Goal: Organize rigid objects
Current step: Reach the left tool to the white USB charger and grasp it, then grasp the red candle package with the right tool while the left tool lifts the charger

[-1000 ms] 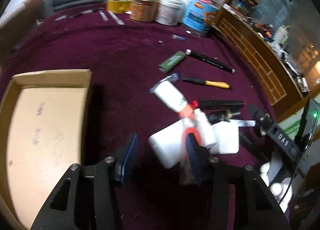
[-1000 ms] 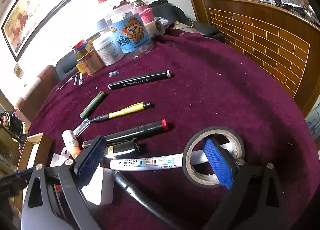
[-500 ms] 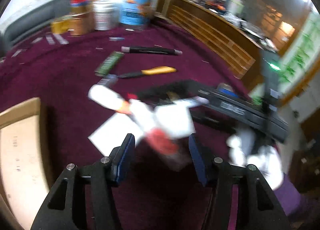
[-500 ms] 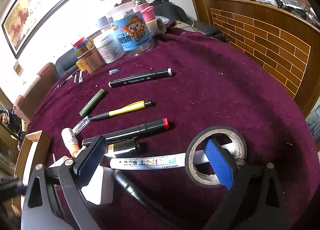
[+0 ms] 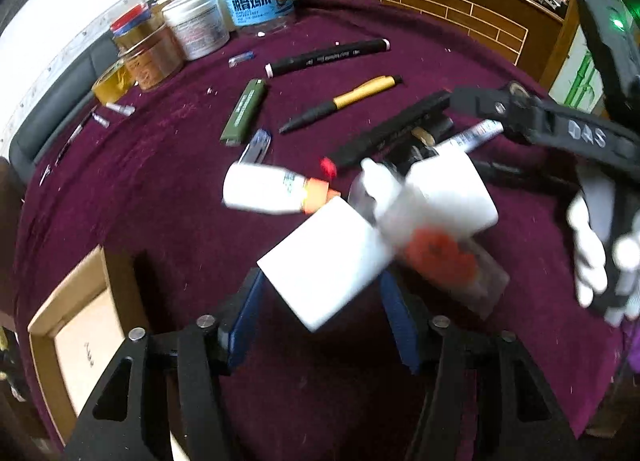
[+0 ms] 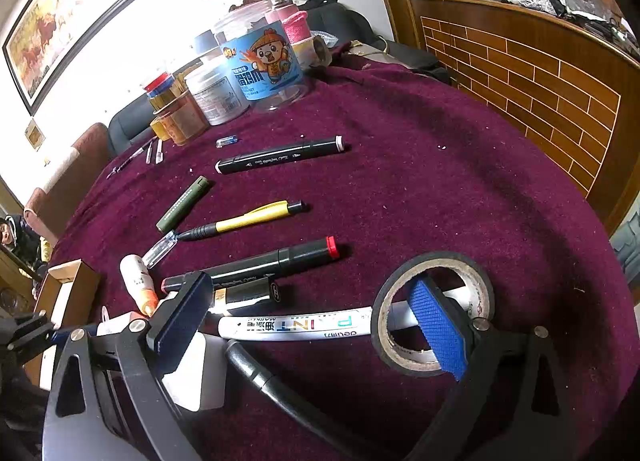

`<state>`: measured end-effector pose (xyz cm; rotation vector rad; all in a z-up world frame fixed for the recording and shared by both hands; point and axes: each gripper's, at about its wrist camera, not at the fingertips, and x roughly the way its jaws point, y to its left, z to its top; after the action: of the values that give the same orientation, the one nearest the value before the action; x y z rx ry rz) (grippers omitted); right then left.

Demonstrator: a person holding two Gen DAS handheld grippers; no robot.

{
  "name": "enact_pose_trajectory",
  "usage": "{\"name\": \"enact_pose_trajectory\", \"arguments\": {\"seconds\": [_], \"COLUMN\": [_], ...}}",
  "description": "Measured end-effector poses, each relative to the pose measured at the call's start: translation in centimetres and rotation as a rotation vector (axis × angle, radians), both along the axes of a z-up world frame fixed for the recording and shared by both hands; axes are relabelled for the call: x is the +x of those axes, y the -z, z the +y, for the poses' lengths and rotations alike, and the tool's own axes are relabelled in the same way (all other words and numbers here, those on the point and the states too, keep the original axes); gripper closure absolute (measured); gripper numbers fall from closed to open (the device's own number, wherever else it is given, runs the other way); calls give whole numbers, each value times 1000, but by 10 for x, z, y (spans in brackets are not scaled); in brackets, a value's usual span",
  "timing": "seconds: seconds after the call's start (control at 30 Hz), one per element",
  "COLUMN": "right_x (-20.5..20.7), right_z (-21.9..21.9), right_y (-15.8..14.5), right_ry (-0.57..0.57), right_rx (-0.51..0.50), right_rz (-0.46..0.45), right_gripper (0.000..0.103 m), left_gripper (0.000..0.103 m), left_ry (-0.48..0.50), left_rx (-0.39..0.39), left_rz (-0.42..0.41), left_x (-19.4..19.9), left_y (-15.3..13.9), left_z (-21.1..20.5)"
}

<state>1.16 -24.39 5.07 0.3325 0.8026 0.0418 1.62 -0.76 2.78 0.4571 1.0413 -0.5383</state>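
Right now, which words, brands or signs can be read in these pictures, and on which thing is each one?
"PAINT MARKER", "deli": white marker.
"DAS": right gripper.
Chinese characters and a cartoon mascot: blue-label jar; small print unreadable.
White tub, black markers, green lighter, white bottle: print too small or blurred.

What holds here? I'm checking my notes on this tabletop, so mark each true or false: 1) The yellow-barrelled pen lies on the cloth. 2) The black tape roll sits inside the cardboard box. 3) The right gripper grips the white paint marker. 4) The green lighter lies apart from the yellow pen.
1) The yellow-barrelled pen lies on the cloth. True.
2) False: the black tape roll lies on the cloth; the cardboard box is at the far side.
3) False: the right gripper is open above the white paint marker.
4) The green lighter lies apart from the pen. True.
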Motion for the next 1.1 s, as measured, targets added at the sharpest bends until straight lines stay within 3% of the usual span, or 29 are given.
{"name": "enact_pose_trajectory", "arguments": {"seconds": [0.17, 0.3, 0.37, 0.43, 0.57, 0.63, 0.7, 0.77, 0.87, 1.0, 1.07, 1.1], "right_x": [0, 0, 0, 0, 0, 0, 0, 0, 0, 0, 0, -1], "right_z": [1, 1, 1, 0, 1, 0, -1, 0, 0, 0, 0, 1], "right_y": [0, 0, 0, 1, 0, 0, 0, 0, 0, 0, -1, -3], "right_ry": [0, 0, 0, 1, 1, 1, 1, 1, 1, 1, -5, -10], "right_rx": [-3, -1, -3, -5, -5, -3, 1, 3, 4, 4, -3, -6], "right_rz": [0, -1, 0, 1, 0, 0, -3, -3, -3, -3, 8, 18], "right_gripper": [5, 5, 5, 5, 5, 5, 5, 5, 5, 5, 5, 5], "left_gripper": [48, 48, 46, 37, 34, 35, 50, 50, 52, 62, 63, 69], "left_ry": [-7, 30, 81, 128, 234, 234, 161, 129, 44, -79, -126, -152], "left_rx": [24, 32, 75, 115, 198, 176, 160, 120, 2, -191, -244, -269], "left_rz": [-22, -90, -133, -147, -112, -107, -81, -58, -15, 23, 23, 19], "left_x": [-1, -10, -11, -8, -2, 1, 5, 2, -10, -36, -45, -52], "left_y": [8, -7, -14, -13, 5, 4, 0, -4, -19, -50, -57, -61], "left_z": [-7, -4, -6, -13, -36, -43, -42, -36, -13, 32, 50, 61]}}
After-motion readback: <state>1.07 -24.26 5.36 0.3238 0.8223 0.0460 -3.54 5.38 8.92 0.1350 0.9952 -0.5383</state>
